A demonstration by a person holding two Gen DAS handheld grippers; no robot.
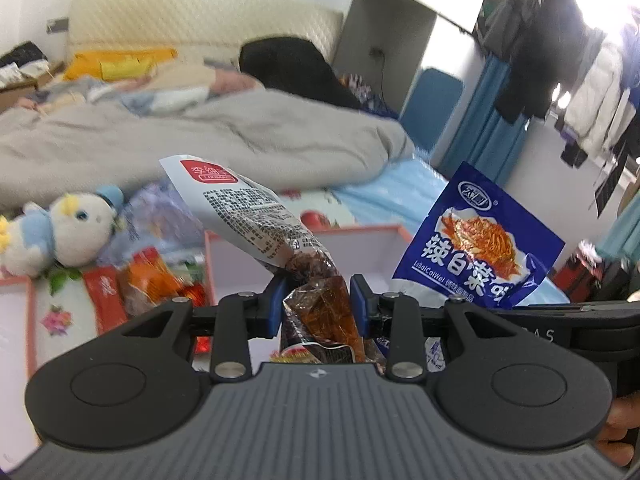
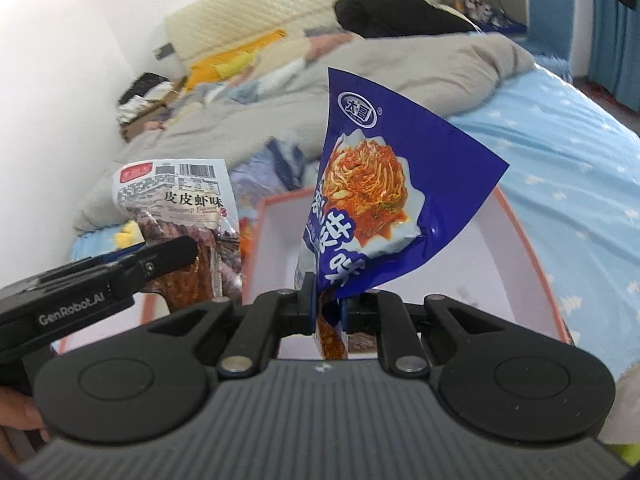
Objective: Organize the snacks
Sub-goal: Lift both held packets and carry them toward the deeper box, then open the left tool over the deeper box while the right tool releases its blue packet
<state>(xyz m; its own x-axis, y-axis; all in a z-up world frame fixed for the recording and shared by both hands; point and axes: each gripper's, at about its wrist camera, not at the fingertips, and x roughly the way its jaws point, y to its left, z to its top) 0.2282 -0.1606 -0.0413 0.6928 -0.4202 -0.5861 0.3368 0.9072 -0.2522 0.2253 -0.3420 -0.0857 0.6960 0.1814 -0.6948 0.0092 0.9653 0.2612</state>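
Note:
My left gripper [image 1: 318, 307] is shut on a clear and white snack pack [image 1: 248, 216] with dark brown strips inside; the pack sticks up and leans left. My right gripper [image 2: 327, 307] is shut on the lower edge of a blue kimchi-flavour pouch [image 2: 384, 196], which stands up above the jaws. Each view shows the other hand's load: the blue pouch [image 1: 478, 240] at the right, the white pack [image 2: 180, 208] with the left gripper body [image 2: 100, 280] at the left. Both hang over an open white box with an orange rim [image 2: 524, 232], the box [image 1: 360, 232] seen from both wrists.
All of it lies on a bed with a grey duvet [image 1: 200, 132] and a light blue sheet [image 2: 568, 160]. More snack packets [image 1: 148, 280] and a plush toy [image 1: 68, 228] lie left of the box. Another white tray [image 1: 16, 320] sits at the far left. Clothes hang at the right [image 1: 560, 60].

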